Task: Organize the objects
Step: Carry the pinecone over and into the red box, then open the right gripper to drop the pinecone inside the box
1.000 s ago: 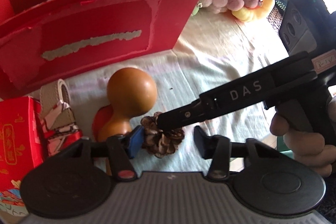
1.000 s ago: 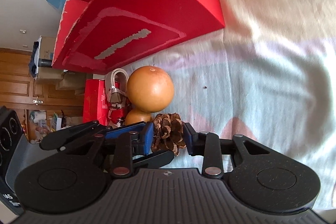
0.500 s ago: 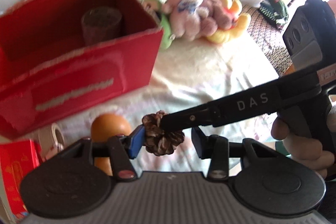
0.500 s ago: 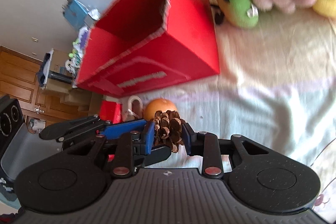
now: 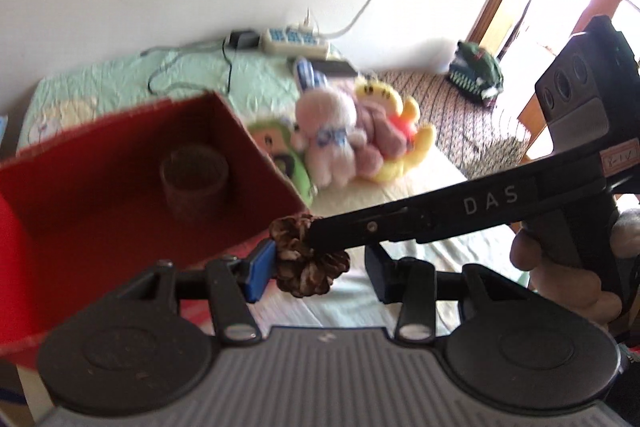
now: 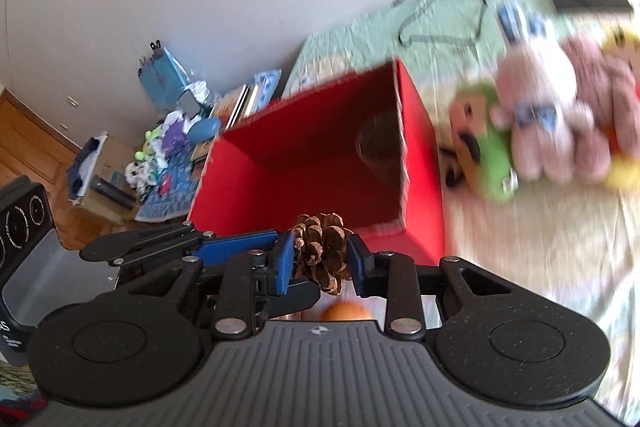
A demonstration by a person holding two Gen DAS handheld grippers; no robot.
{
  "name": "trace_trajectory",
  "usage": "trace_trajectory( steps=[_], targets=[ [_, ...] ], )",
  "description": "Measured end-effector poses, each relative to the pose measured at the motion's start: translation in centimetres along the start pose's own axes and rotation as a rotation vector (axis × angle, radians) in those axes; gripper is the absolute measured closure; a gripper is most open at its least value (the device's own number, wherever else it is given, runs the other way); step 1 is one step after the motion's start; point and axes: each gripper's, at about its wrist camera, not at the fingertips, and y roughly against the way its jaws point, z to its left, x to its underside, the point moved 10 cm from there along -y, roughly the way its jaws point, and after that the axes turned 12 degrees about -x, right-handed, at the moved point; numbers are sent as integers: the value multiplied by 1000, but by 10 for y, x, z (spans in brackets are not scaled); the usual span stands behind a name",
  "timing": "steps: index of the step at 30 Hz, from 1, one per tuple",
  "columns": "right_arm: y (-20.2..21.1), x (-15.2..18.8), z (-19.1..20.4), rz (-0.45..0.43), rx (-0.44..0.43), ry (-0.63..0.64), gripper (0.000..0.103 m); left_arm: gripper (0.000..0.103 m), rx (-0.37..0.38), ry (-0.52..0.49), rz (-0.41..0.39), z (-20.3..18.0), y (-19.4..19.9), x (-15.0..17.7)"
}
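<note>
A brown pine cone (image 6: 320,247) is clamped between the blue pads of my right gripper (image 6: 318,259), held in the air just in front of the open red box (image 6: 320,163). In the left wrist view the pine cone (image 5: 306,259) lies against my left gripper's left pad, and the right gripper's finger (image 5: 440,215) reaches in from the right. My left gripper (image 5: 316,273) stands open, its right finger apart from the cone. A brown tape roll (image 5: 195,179) sits inside the red box (image 5: 100,211). An orange gourd (image 6: 346,311) shows just below the cone.
Plush toys (image 5: 352,139) lie on the cloth to the right of the box. A power strip with cables (image 5: 294,41) lies by the wall. A cluttered side table (image 6: 168,147) stands to the left of the box in the right wrist view.
Both grippers have risen with the pine cone from the cloth next to the gourd up to the height of the red box's rim. The box's inside now shows.
</note>
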Motion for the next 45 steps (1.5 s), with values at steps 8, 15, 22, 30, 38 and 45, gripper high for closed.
trace_trajectory(
  steps=[8,15,22,30,38,45],
  targets=[
    [-48,-35,-6,58,165,112,72,58,61,82,-22,49,-26,-22],
    [-83,-28,-28,192,298,141,72,58,150,210,77,75,-73,-5],
    [-98,-21,-40,291,415,162,71,58,184,246,152,80,-101,7],
    [-95,-16,-43,285,433,148,71,58,197,227,189,78,-111,13],
    [-89,-17,-42,196,368,90,71,58,129,203,146,91,-96,11],
    [-116,-31,-27,146,224,-24,71,48,-115,133,118,123,-75,19]
  ],
)
